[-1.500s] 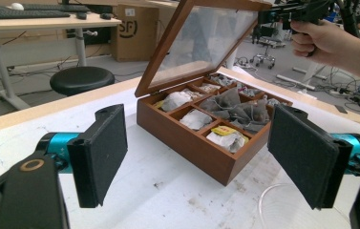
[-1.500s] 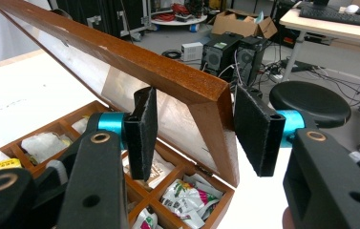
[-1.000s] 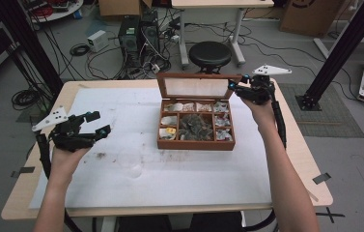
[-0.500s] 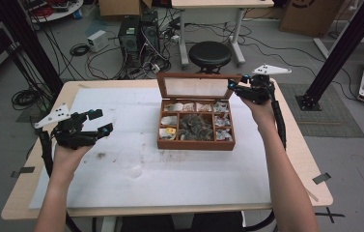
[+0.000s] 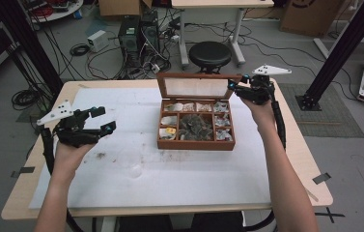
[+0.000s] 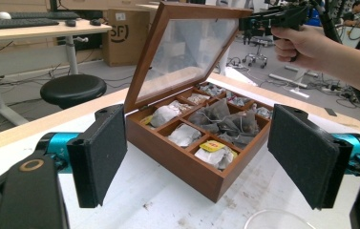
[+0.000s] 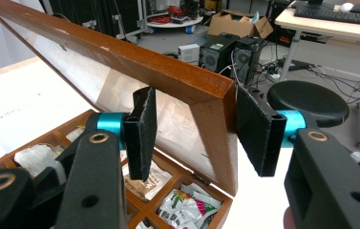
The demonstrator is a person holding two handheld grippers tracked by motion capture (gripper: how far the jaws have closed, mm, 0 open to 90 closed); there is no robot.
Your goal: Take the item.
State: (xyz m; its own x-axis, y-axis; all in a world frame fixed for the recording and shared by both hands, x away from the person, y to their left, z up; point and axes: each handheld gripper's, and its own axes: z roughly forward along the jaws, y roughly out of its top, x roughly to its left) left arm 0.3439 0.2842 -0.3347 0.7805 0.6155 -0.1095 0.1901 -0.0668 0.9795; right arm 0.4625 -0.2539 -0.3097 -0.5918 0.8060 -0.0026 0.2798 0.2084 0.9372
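Observation:
A wooden tea box (image 5: 196, 144) stands on the white sheet, its compartments holding several tea bags (image 5: 195, 123). Its glass-paned lid (image 5: 196, 88) is raised and leans back. My right gripper (image 5: 231, 87) is at the lid's right top corner. In the right gripper view the pads (image 7: 142, 129) sit on either side of that lid corner (image 7: 211, 95), shut on it. My left gripper (image 5: 103, 119) hovers above the table well left of the box, jaws wide open and empty. In the left gripper view it (image 6: 196, 157) looks toward the box (image 6: 182, 162) and the lid (image 6: 187, 47).
A clear glass rim (image 6: 278, 219) lies on the sheet (image 5: 170, 183) in front of the box. A black stool (image 5: 210, 54), computer towers (image 5: 138, 31) and cables stand behind the table. A black frame post (image 5: 343, 48) rises at the far right.
The left gripper has drifted slightly toward the box. The right gripper and the lid have stayed where they were.

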